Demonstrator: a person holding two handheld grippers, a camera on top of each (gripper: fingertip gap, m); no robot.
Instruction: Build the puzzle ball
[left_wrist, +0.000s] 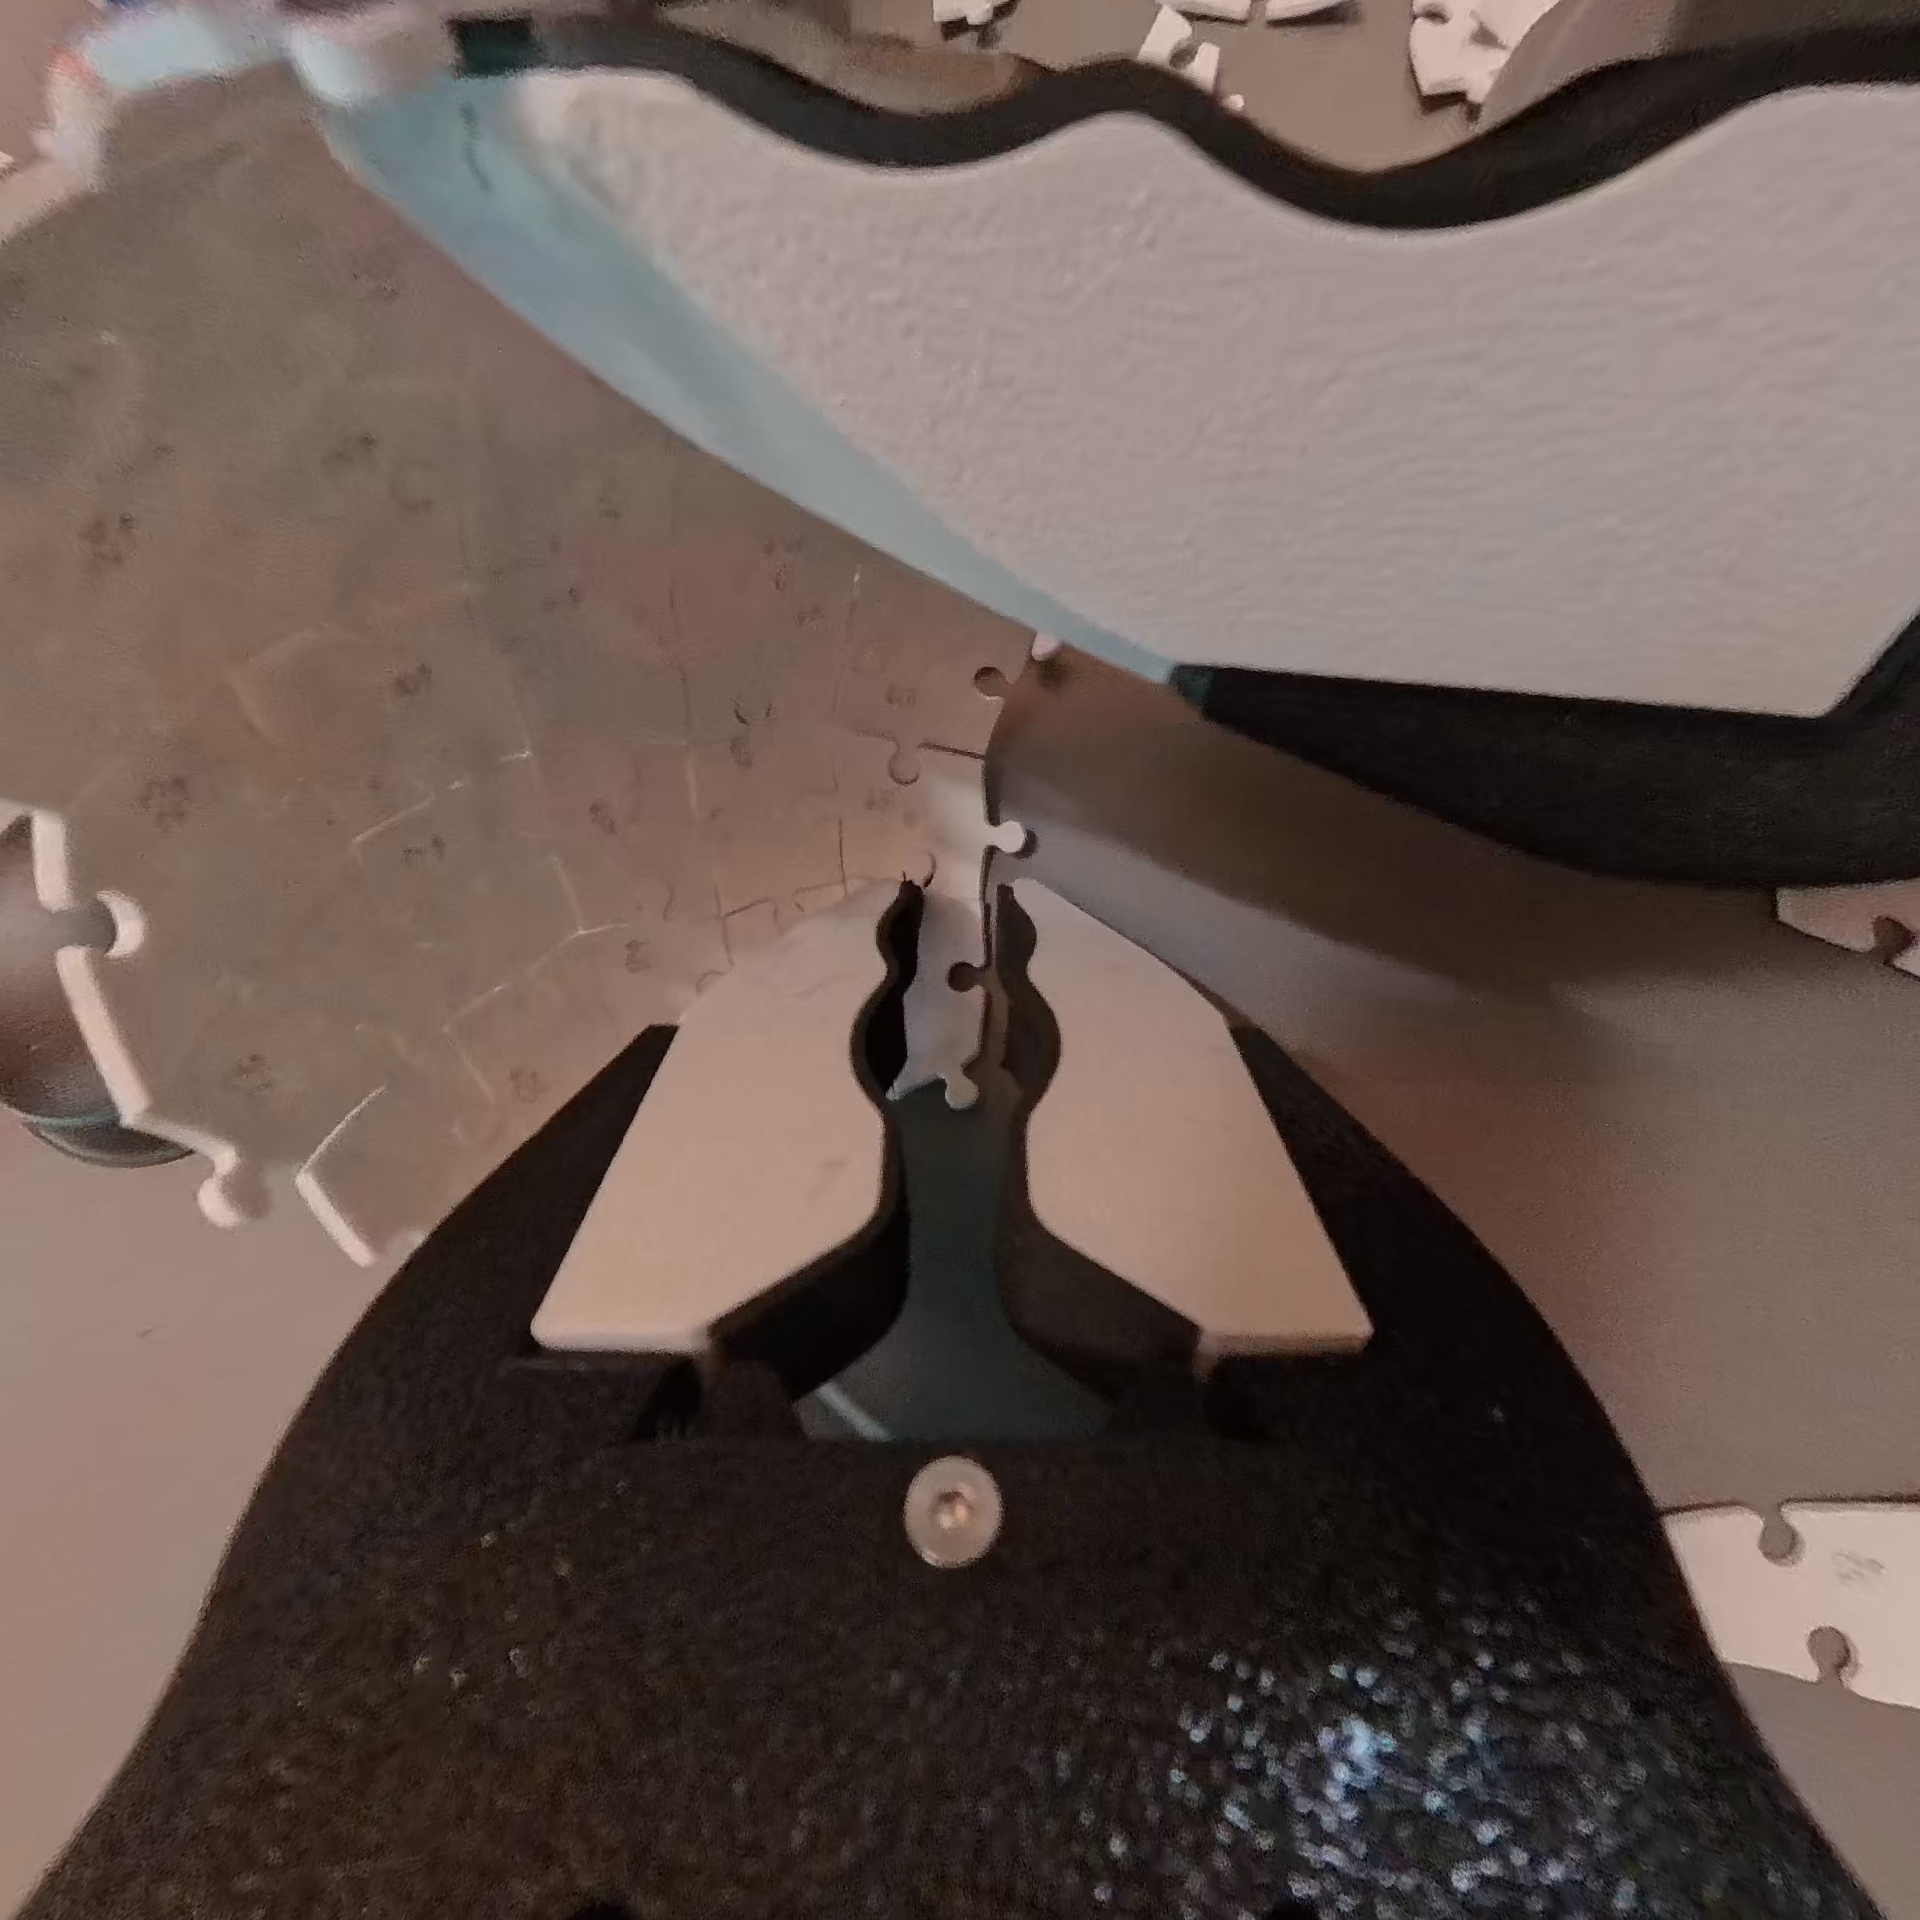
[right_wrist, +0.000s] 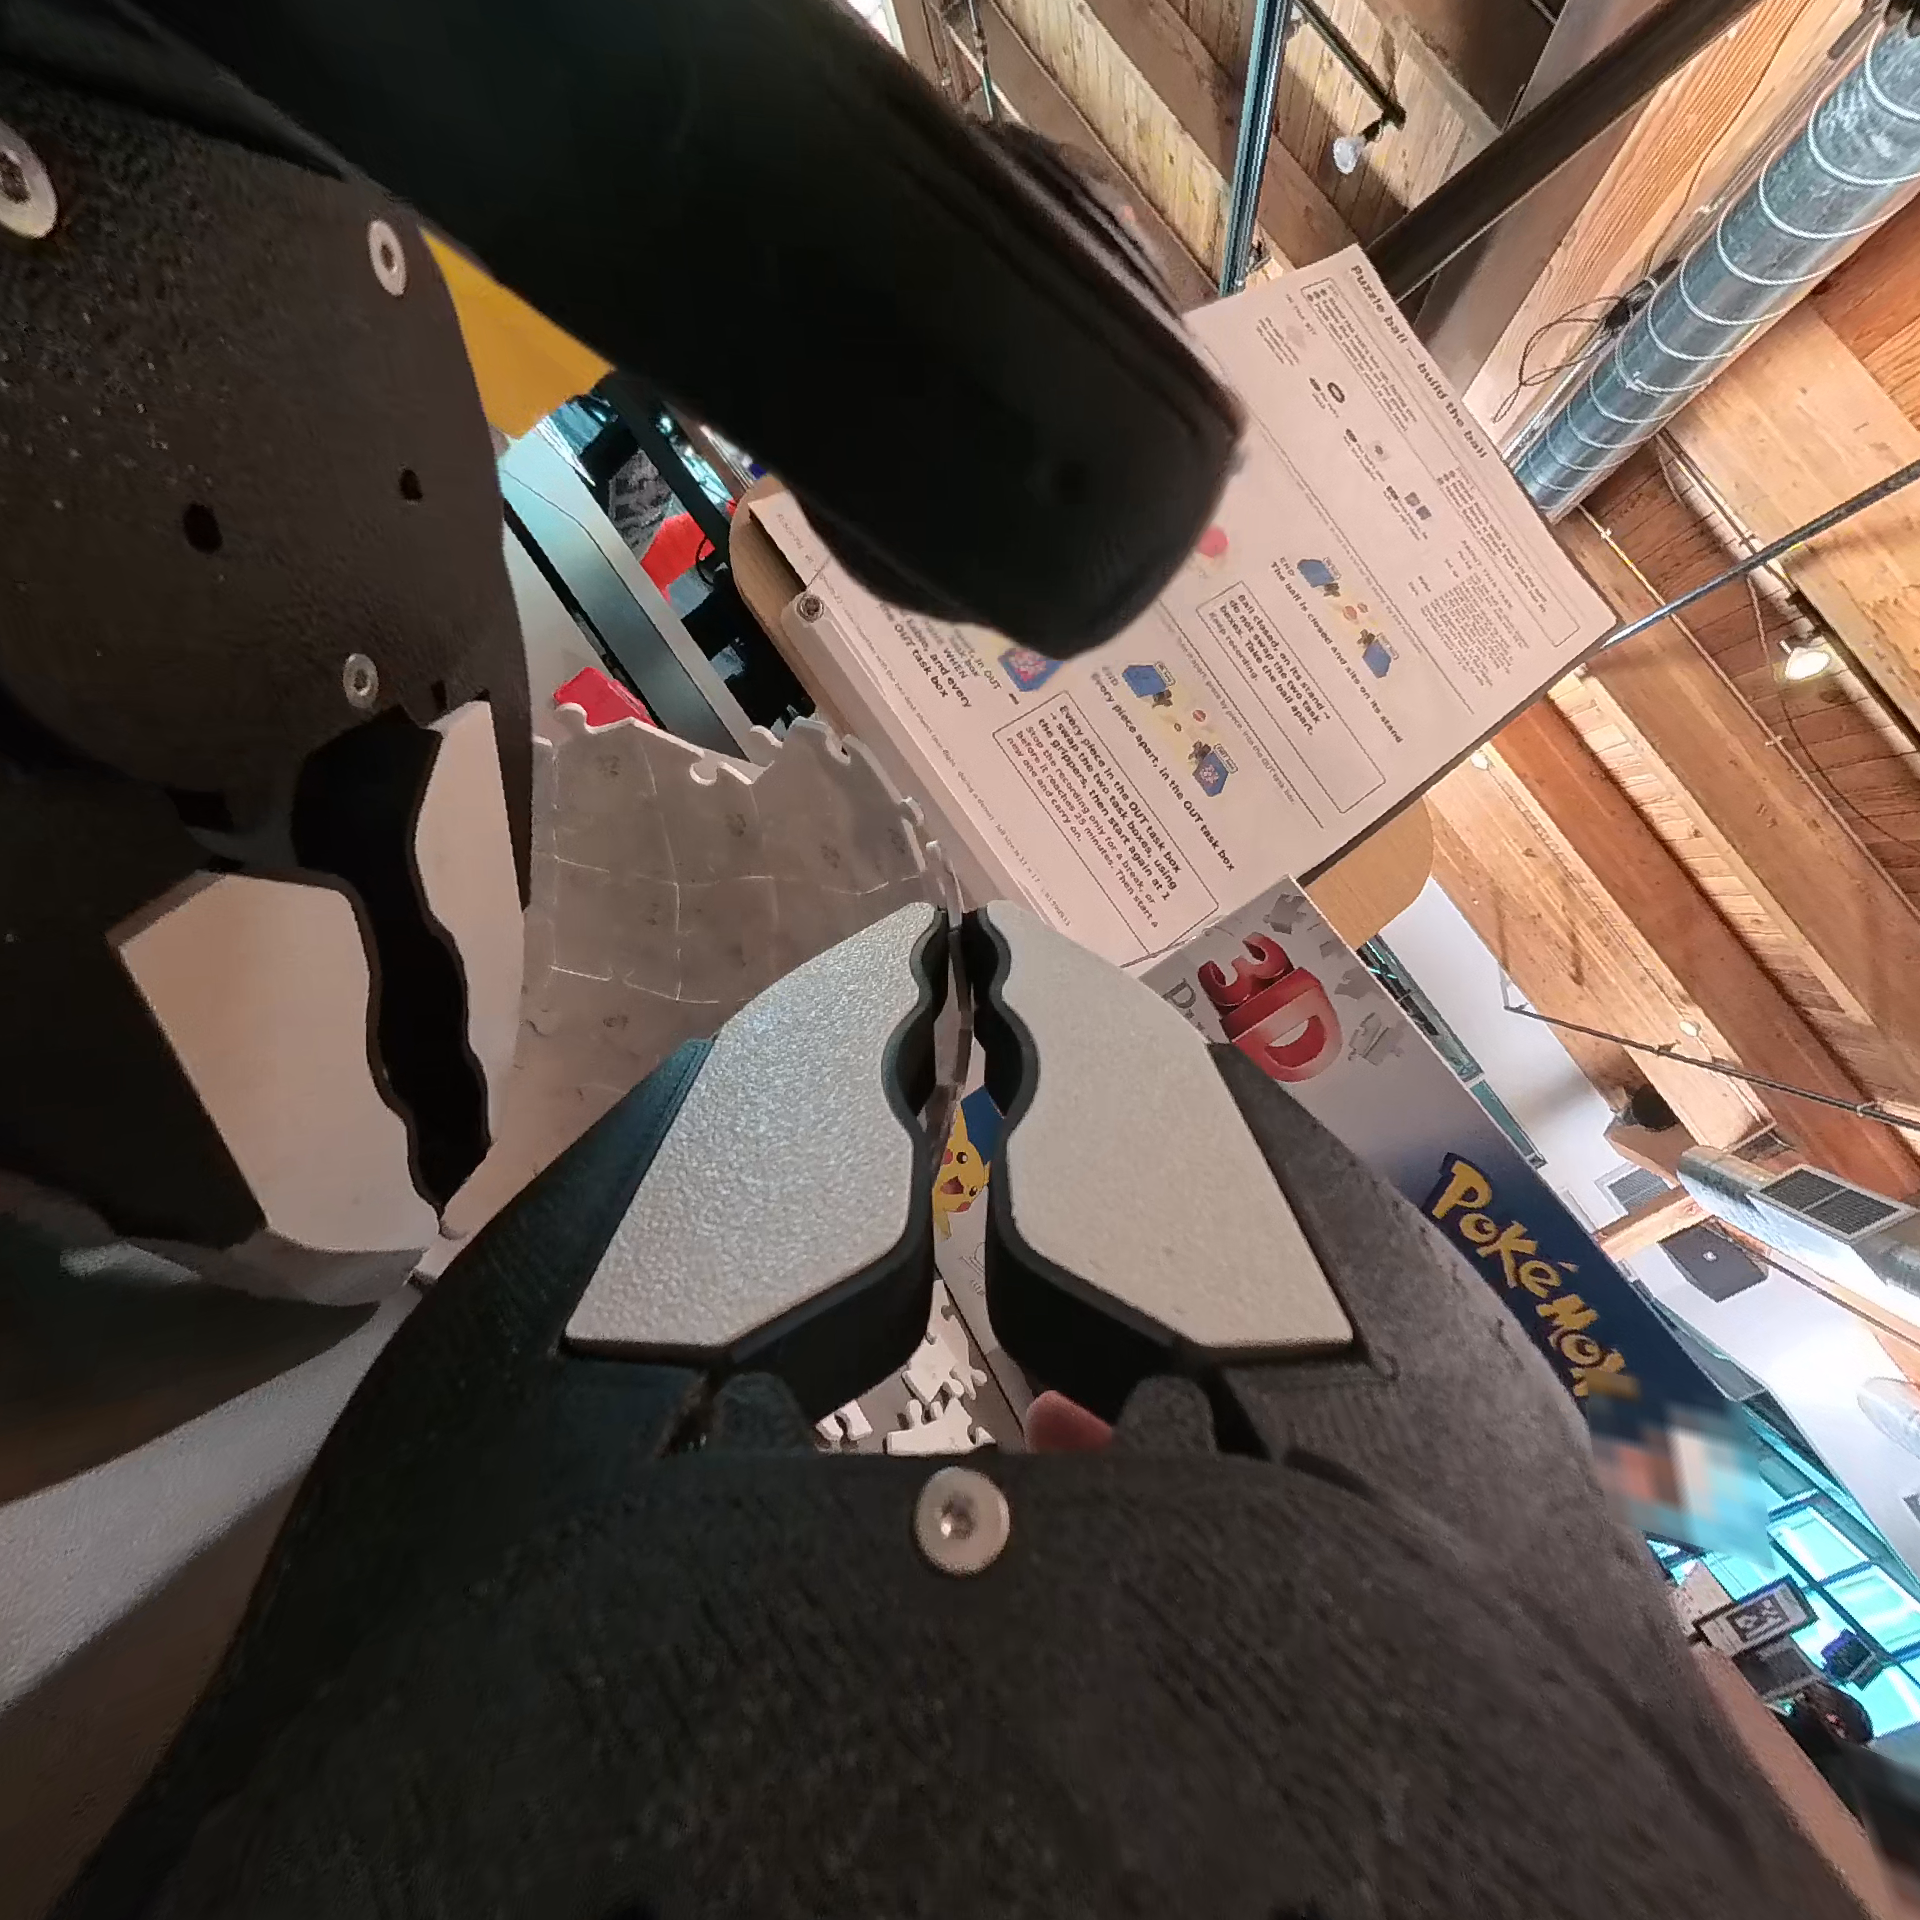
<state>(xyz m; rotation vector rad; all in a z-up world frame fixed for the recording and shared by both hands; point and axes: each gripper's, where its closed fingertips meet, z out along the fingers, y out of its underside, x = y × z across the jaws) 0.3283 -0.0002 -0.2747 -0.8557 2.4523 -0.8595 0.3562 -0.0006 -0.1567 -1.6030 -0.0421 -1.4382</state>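
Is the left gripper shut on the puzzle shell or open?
Shut. The left gripper has its fingertips closed on the edge of the part-built puzzle shell, a white tabbed piece pinched between them.

Past my right tool I see a printed instruction sheet (right_wrist: 1340, 582) pinned to a board, and below it a puzzle box (right_wrist: 1382, 1101) with red and yellow lettering. Faint marks dot the backs of the joined puzzle pieces (left_wrist: 436, 727), too blurred to read.

Your left gripper (left_wrist: 951, 914): black grainy body, pale wavy-edged pads, silver screw. Right gripper (right_wrist: 964, 925): same.
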